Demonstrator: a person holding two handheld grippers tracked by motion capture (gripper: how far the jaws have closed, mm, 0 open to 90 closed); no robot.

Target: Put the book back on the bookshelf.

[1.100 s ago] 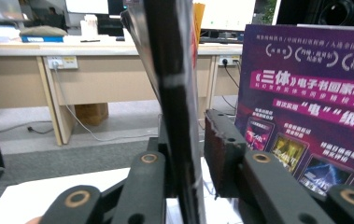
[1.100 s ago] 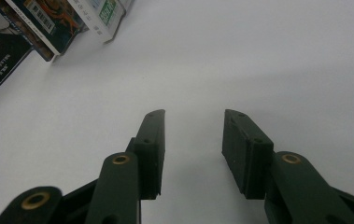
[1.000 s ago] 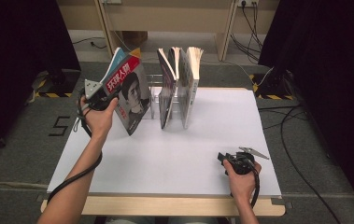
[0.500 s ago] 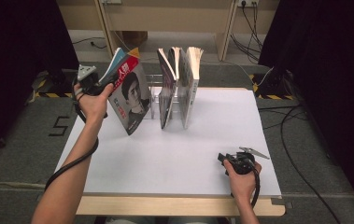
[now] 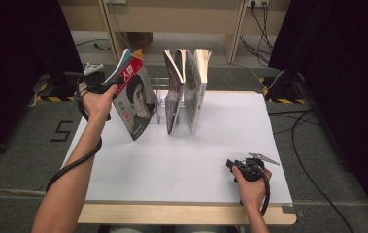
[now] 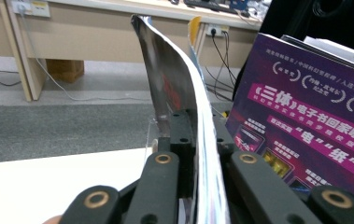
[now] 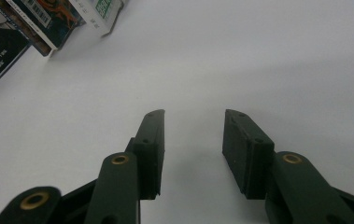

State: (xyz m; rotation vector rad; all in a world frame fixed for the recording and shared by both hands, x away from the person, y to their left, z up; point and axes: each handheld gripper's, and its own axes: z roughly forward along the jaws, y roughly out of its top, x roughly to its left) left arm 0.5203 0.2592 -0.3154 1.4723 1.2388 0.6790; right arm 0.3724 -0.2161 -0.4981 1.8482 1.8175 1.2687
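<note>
A magazine (image 5: 134,101) with a face on its cover stands tilted on its lower corner, left of the clear rack (image 5: 158,98). My left gripper (image 5: 108,87) holds its upper left edge. In the left gripper view the jaws (image 6: 195,122) have just been closing and now pinch the curved pages of the magazine (image 6: 172,79). Several books (image 5: 187,90) stand fanned in the rack, one with a purple back cover (image 6: 305,126). My right gripper (image 5: 231,164) rests near the table's front right, open with nothing between its fingers (image 7: 193,116).
The white table top (image 5: 181,160) stretches between the two hands. Book corners (image 7: 48,23) lie at the far left in the right gripper view. Cables and a wooden bench stand on the floor behind the table; black curtains hang at both sides.
My left hand has risen a little and shifted left along the magazine's top edge, and its jaws have closed on the pages. The right hand has stayed put.
</note>
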